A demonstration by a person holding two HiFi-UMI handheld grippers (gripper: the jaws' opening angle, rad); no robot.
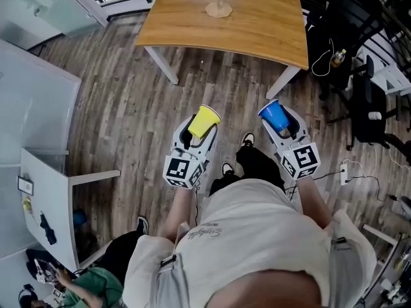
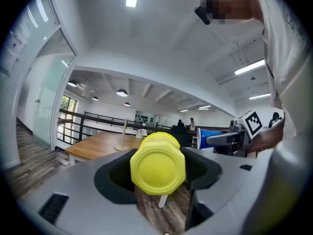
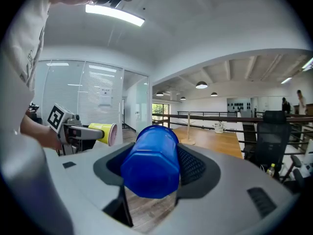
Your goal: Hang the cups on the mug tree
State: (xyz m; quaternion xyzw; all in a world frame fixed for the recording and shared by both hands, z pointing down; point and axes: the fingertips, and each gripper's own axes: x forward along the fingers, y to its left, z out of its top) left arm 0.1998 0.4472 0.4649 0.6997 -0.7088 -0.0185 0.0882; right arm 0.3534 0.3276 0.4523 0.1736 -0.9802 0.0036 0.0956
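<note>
Head view: left gripper (image 1: 198,132) holds yellow cup (image 1: 206,118) between jaws. Right gripper (image 1: 283,129) holds blue cup (image 1: 275,115). Mug tree (image 1: 218,8) stands on table (image 1: 263,27), well ahead of both grippers.

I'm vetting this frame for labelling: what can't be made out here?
Mug tree: head view, pole cut off by the top edge; pegs unseen; tiny in both gripper views.
Yellow cup: left gripper view, base faces camera, any handle hidden.
Blue cup: right gripper view, likewise.
</note>
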